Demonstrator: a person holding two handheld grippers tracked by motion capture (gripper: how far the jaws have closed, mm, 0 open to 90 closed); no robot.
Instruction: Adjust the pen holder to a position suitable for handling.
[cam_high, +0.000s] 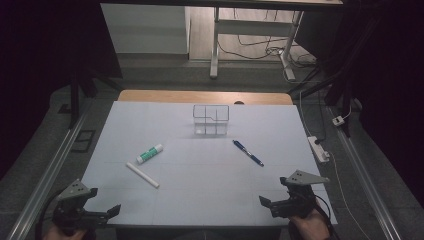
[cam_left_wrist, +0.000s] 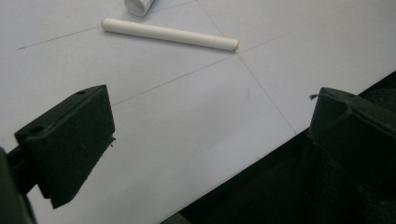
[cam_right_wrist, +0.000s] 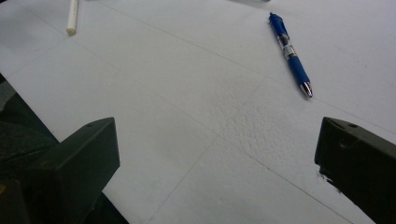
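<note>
White paper covers the desk (cam_high: 200, 190), with a clear organizer (cam_high: 211, 120) set toward its far edge. Nearer than the organizer and to its left, a glue stick (cam_high: 149, 153) and white pen (cam_high: 142, 175) are seen; to its right, a blue pen (cam_high: 248, 152). The left gripper (cam_high: 116, 210) and right gripper (cam_high: 264, 201) are held at the near edge, fingers apart, nothing gripped.
</note>
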